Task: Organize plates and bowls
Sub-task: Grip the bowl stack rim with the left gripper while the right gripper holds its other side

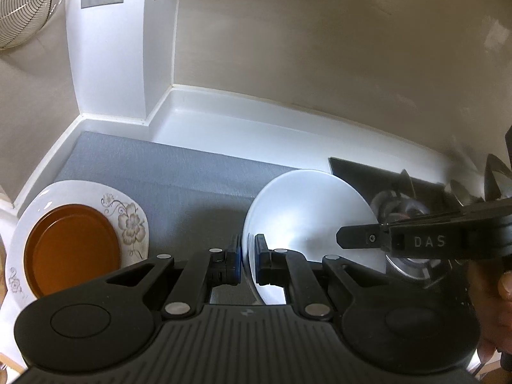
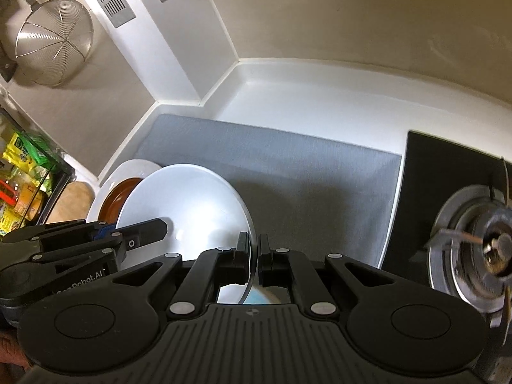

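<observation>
Both grippers, left gripper (image 1: 247, 262) and right gripper (image 2: 255, 260), have their jaws clenched on opposite rim edges of the plain white round plate (image 1: 307, 211), held above the grey mat (image 2: 288, 172). The flowered white plate (image 1: 128, 217) holding a brown dish (image 1: 72, 249) lies toward the left gripper's side, likely its destination.

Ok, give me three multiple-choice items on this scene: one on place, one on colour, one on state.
1. Where is the brown plate?
A. on the stove
B. on the flowered plate
C. hanging on the wall

2. What colour is the mat?
A. grey
B. red
C. green

3. How is the white plate held?
A. by the left gripper alone
B. by no gripper
C. by both, the right gripper too

Key: 1 B, the brown plate sits inside the flowered rim. 2 A, grey cloth covers the counter. 3 C, each wrist view shows its fingers clamped on the plate's rim.
</observation>
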The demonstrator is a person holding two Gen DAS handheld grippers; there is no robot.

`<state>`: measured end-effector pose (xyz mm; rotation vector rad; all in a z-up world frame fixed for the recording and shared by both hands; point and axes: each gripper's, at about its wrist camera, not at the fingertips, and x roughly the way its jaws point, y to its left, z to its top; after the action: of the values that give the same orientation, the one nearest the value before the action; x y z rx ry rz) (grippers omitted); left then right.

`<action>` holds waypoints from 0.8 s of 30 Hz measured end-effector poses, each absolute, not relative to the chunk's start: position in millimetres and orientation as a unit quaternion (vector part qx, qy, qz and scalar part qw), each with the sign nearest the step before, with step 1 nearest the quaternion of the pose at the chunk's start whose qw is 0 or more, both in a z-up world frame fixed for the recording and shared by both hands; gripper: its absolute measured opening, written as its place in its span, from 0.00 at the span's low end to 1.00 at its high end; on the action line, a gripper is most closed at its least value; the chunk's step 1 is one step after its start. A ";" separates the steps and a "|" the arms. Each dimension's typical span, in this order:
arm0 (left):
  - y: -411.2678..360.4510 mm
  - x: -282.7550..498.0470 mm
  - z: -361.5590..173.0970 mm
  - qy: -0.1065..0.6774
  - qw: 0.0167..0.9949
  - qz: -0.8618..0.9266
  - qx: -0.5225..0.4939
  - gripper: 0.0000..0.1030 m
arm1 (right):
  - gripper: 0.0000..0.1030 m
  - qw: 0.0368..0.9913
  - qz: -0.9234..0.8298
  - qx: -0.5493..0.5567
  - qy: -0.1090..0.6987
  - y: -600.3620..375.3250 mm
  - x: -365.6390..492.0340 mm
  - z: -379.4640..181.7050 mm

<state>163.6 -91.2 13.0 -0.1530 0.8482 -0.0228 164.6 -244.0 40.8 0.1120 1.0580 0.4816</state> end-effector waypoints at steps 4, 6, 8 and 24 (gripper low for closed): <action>-95.5 150.9 10.5 0.417 0.906 -0.014 -0.071 0.08 | 0.05 0.832 0.228 0.057 0.502 -248.8 150.4 39.3; -97.7 145.1 7.3 0.421 0.904 -0.015 -0.070 0.08 | 0.05 0.831 0.227 0.058 0.505 -250.7 143.1 37.0; -99.6 138.7 3.8 0.424 0.903 -0.017 -0.067 0.08 | 0.05 0.830 0.224 0.057 0.507 -250.9 135.8 34.3; -101.9 126.0 -27.9 0.456 0.887 -0.030 -0.063 0.08 | 0.05 0.820 0.209 0.040 0.532 -245.8 111.6 6.1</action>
<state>126.0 -101.9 -27.9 -0.1311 0.9482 -0.0626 111.6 -245.8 6.1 0.0843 1.1321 0.4441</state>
